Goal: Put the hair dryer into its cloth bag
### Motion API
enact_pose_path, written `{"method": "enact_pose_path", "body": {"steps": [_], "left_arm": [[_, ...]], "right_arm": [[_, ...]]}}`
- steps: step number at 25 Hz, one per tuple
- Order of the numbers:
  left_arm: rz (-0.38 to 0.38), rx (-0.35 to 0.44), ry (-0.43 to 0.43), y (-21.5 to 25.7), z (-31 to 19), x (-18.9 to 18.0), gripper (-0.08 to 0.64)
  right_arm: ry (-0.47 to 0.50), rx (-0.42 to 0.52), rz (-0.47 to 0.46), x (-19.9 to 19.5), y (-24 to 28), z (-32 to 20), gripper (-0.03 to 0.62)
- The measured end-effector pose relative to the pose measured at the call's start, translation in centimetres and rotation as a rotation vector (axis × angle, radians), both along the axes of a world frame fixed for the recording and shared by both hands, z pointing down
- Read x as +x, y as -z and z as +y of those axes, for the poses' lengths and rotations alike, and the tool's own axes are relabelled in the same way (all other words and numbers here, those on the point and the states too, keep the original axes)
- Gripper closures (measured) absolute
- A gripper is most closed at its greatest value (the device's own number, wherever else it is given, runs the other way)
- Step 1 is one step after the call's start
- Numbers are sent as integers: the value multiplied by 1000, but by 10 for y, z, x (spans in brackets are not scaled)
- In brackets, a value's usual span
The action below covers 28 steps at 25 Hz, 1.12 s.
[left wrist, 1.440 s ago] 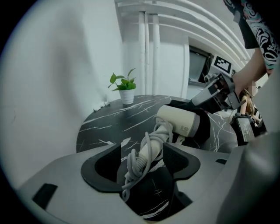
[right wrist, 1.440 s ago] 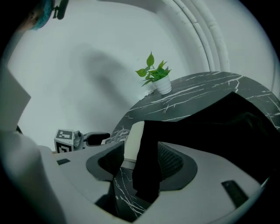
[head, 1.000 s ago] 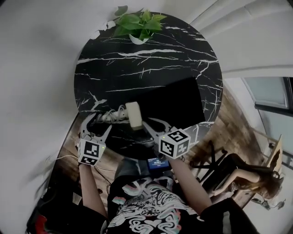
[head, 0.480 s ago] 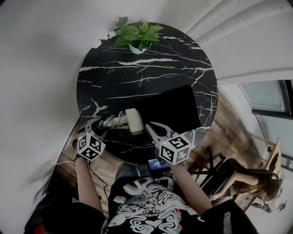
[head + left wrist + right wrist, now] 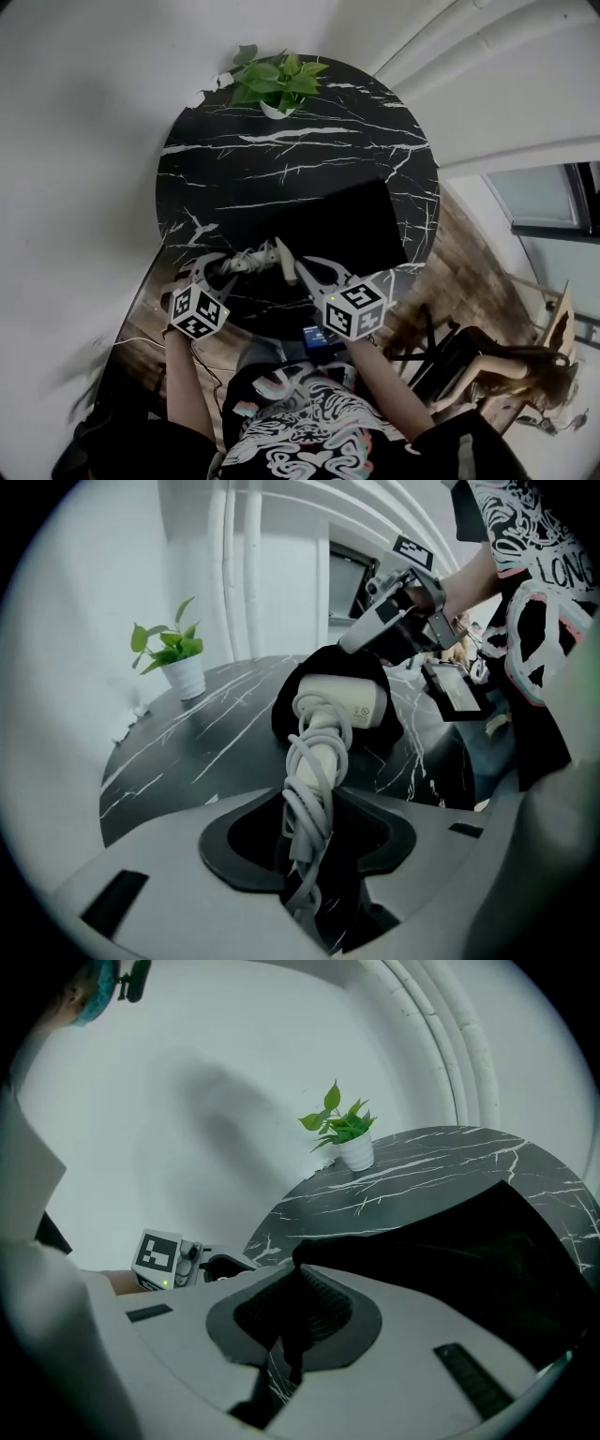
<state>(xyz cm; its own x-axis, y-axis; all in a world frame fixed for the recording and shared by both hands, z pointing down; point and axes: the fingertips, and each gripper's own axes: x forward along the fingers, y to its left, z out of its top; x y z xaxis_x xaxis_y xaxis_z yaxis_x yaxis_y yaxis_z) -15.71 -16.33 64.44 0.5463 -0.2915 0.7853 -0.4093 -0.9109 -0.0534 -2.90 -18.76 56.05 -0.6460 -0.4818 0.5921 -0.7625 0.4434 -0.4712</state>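
Observation:
The white hair dryer (image 5: 278,255) lies at the near edge of the black marble table (image 5: 281,159), its cord wound round the handle (image 5: 314,771). Its head (image 5: 352,700) sits in the mouth of the black cloth bag (image 5: 347,225). My left gripper (image 5: 228,265) has that corded handle between its jaws, which are closing on it (image 5: 305,803). My right gripper (image 5: 292,269) is shut on the bag's near edge (image 5: 309,1255) and holds it raised. In the left gripper view the right gripper (image 5: 394,621) shows above the dryer's head.
A potted plant (image 5: 277,82) stands at the table's far edge. The bag (image 5: 450,1251) covers the table's near right part. A small device with a lit screen (image 5: 322,337) sits by the person's lap. A black chair (image 5: 450,347) stands on the wooden floor at the right.
The left gripper moved in from the table's edge and its jaws came round the corded handle. The right gripper closed on the bag's edge and lifted it. The dryer turned towards the bag.

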Motion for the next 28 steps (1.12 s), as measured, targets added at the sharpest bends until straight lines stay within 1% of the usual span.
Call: {"method": "enact_pose_path", "body": {"steps": [3,8,11,13,15,17,19,20,21,22,23,25,28], "left_arm": [[19,-5,-8,1,1,21,390],[37,-9,16,-1,-6,57,390],[43,-1,23,-3,-14,79,390],[38,6,21,-7,-18,88,388],[22,31,15,-11,-21,89,382],[-11,56,2,-14,-18,81,370],[-61,57,-5,-18,-11,65,368],[-69,48,5,-19,-8,56,367],[-58,29,21,-19,-5,51,375],[-37,3,31,-20,-3,49,430],[-20,-19,31,-19,-2,50,458],[7,-46,15,-15,-2,58,477],[88,-61,-14,0,-7,89,488]], "right_arm": [[-8,1,0,2,1,0,566],[-20,-2,-8,6,2,2,566],[-25,-1,-9,8,2,3,566],[-30,0,-10,10,2,2,566],[-34,3,-13,12,3,1,566],[-36,6,-15,15,4,0,566],[-38,6,-20,16,4,0,566],[-38,4,-22,16,5,0,566],[-38,2,-25,16,5,0,566],[-38,0,-27,17,5,0,566],[-37,-2,-29,17,5,0,566],[-32,-4,-34,17,5,1,566],[-31,-1,-36,20,5,1,566]]}}
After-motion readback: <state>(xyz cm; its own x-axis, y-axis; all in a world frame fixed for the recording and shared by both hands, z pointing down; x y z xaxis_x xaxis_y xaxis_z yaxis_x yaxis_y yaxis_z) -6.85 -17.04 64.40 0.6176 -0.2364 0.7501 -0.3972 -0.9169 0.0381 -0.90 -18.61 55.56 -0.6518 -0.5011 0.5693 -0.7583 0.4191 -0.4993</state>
